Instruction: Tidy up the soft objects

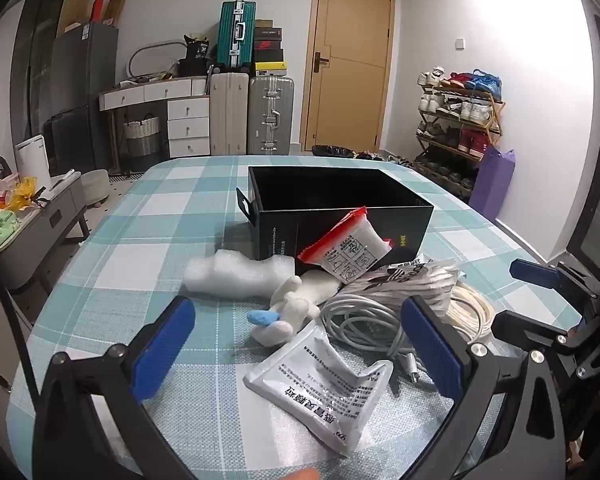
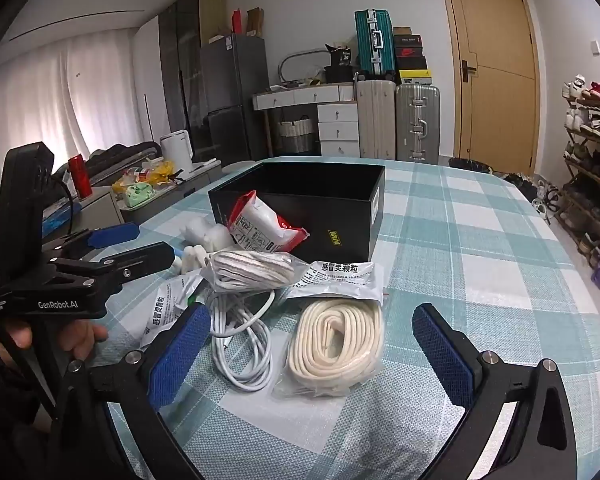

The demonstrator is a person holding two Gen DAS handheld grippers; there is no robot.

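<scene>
On the table under a teal-and-white checked cloth (image 1: pixel 140 216), an open black cardboard box (image 1: pixel 332 196) stood behind a heap of soft things. The left gripper (image 1: pixel 300 344) hung tilted down over the near side of the heap, its 2 blue-padded fingers (image 1: pixel 164 348) spread wide and gripping nothing; between them lay a crumpled silver foil sachet with black print (image 1: pixel 320 388), and just beyond it a small white plush toy with blue feet (image 1: pixel 284 312). A tangled white charging cable (image 1: pixel 364 316) lay beside the right-hand finger. Farther back, a lump of white foam wrap (image 1: pixel 236 272) rested against the box, and a red-edged white pouch (image 1: pixel 348 252) leaned on the box's front wall. The right gripper (image 2: pixel 308 356) was likewise tilted down with both blue pads (image 2: pixel 180 356) wide apart and empty; a coil of cream rope in a clear plastic bag (image 2: pixel 336 344) lay on the cloth between them, touching neither. A second silver sachet (image 2: pixel 340 280) overlapped the top of that bag, with a bundle of white cord (image 2: pixel 252 268) just to its left.
</scene>
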